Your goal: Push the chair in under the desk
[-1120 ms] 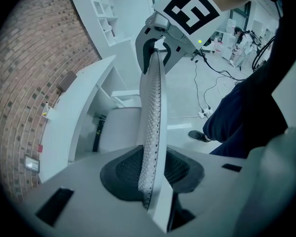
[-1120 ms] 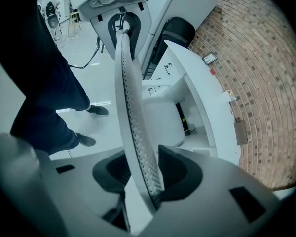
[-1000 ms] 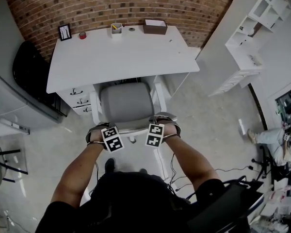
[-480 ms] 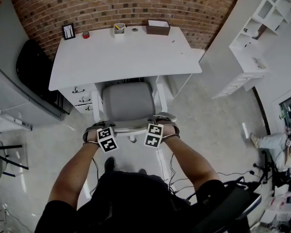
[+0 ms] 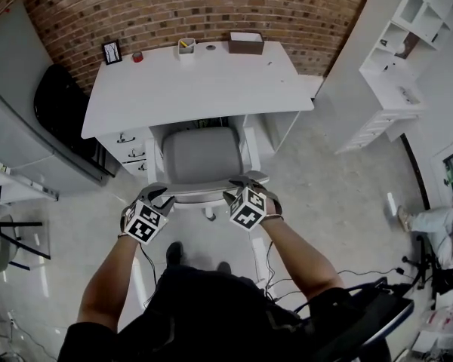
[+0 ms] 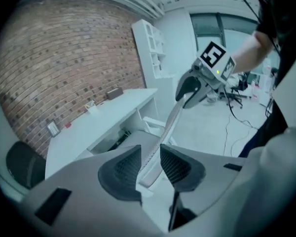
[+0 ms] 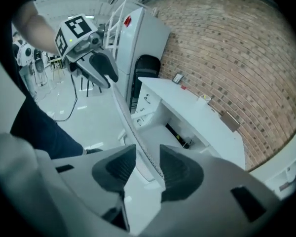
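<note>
under the desk [image 5: 204,89], which is standing against a brick wall [image 5: 211,6], the chair [image 5: 200,157] is sitting only partly in: the front of its grey seat is meeting the desk's near edge and most of the seat is showing out in the open, just right of the drawers [image 5: 128,153]. the person is standing right behind it, both arms reaching forward, a gripper in each hand. the left gripper [image 5: 158,196] is hanging at the left end of the backrest's top rim [image 5: 204,193] and the right gripper [image 5: 238,185] at the right end, both pointing steeply down. in the left gripper view the jaws are standing partly open, having just been opening, with the thin rim running up between the pads [image 6: 122,169], which are not pressing on it. in the right gripper view the jaws are likewise partly open and have just been opening; the rim is passing between them, lying close to the right pad [image 7: 180,169] with no squeeze showing. along the desk's far edge a frame [image 5: 112,51], a small red thing [image 5: 138,56], a cup [image 5: 186,46] and a brown box [image 5: 245,42] are lining the wall. a white shelf [image 5: 408,59] is standing off to the right.
</note>
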The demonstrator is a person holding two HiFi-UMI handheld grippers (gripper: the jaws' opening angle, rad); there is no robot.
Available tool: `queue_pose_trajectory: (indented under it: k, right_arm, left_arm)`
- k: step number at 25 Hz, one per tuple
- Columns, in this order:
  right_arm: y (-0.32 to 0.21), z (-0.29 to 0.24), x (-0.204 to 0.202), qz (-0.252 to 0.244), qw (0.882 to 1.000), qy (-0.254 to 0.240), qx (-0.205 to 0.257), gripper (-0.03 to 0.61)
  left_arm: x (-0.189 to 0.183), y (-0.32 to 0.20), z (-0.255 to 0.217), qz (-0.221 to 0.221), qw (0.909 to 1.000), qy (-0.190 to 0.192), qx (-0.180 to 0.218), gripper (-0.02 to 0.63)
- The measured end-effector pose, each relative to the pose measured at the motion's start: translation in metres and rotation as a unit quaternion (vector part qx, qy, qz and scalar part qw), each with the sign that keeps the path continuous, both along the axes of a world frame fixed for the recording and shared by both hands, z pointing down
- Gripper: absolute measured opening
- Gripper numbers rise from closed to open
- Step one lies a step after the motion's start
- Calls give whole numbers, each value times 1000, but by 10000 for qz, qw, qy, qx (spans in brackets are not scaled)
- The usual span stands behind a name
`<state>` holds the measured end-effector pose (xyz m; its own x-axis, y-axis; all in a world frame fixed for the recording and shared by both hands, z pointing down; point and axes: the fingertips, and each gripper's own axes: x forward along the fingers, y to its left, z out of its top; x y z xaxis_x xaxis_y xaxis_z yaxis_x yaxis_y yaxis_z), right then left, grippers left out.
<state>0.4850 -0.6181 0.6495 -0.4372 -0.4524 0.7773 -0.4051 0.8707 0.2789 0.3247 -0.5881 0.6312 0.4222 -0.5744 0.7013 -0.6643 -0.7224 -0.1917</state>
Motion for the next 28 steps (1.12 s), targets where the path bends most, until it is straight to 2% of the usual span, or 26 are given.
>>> queue_pose_trajectory:
  k: [2,5,7,9,13,16,22,28]
  right_arm:
    - [2,-13,4,229,9991,-363,47,146]
    - [8,-32,10,561,9937,-970,45,112]
    - [11,-47,13,780,9874,-1379,56,69]
    - [15,-62,11,930,9804,-1734,120,52]
    - [25,-101,-5,1017,9670,-2302,393,34]
    - [34,-131,-15,1162,9549,-2672,566,25]
    - [50,-176,-33,1614,9329,-3082,933,11]
    - [70,-202,-55,1830,9201,-3260,1173,9]
  left_arm:
    - [4,5,-24,-435,9967,650,220,112]
    - [5,16,-56,-1042,9822,1481,492,84]
    - [5,25,-73,-1293,9733,1773,670,49]
    - [3,33,-89,-1429,9657,2013,803,10]
    - [-8,48,-118,-1642,9487,2492,1044,8]
    - [-13,59,-139,-1666,9403,2680,1279,8]
    - [-44,74,-176,-1743,9328,2723,1595,8]
    - [-79,88,-192,-1935,9216,2897,1711,8]
